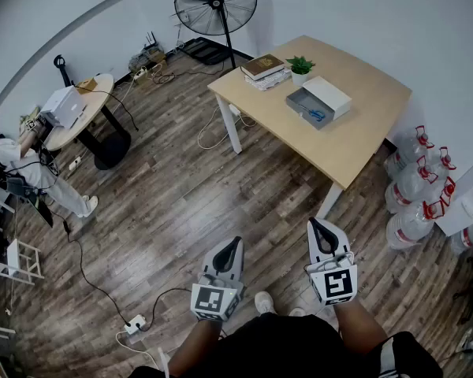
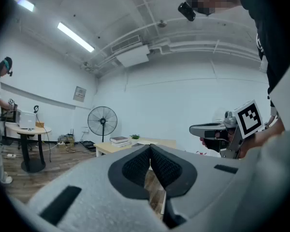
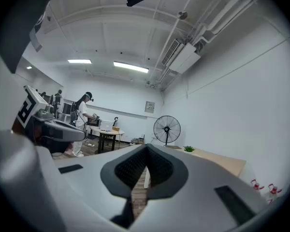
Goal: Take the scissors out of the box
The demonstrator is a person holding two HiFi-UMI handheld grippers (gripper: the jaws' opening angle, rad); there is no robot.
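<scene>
Fingers (image 2: 135,167) of left gripper (image 1: 230,250) and right gripper (image 1: 324,231) sat together, empty; box (image 1: 296,101) holding scissors (image 1: 317,116) lay far ahead, so approaching seemed next.

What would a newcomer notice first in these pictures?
Probably the left gripper and the right gripper, low in the head view, jaws together and empty. Beyond them stands a light wooden table carrying an open grey box with blue-handled scissors inside. A big black fan stands behind it.
</scene>
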